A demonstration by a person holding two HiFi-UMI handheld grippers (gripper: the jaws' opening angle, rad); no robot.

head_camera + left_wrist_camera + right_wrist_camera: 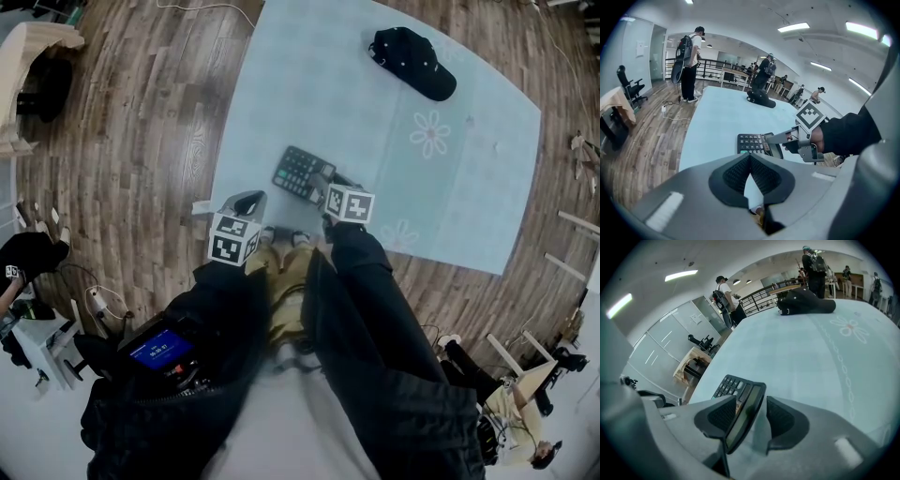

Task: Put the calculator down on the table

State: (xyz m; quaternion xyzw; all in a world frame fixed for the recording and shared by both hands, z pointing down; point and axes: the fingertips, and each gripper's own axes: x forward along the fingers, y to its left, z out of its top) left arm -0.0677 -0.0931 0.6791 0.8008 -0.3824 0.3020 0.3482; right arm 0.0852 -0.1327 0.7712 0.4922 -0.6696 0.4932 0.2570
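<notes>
Now calculator [739, 401] sits between parted right tongs [751, 404]; table [811, 348] beneath.

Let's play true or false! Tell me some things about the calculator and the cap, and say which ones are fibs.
1. One end of the calculator is between the jaws of the right gripper. True.
2. The left gripper holds the calculator. False: its jaws are together, with nothing between them.
3. A black cap lies on the table. True.
4. The cap sits on top of the calculator. False: they lie well apart.
5. The table is red. False: it is light blue.
</notes>
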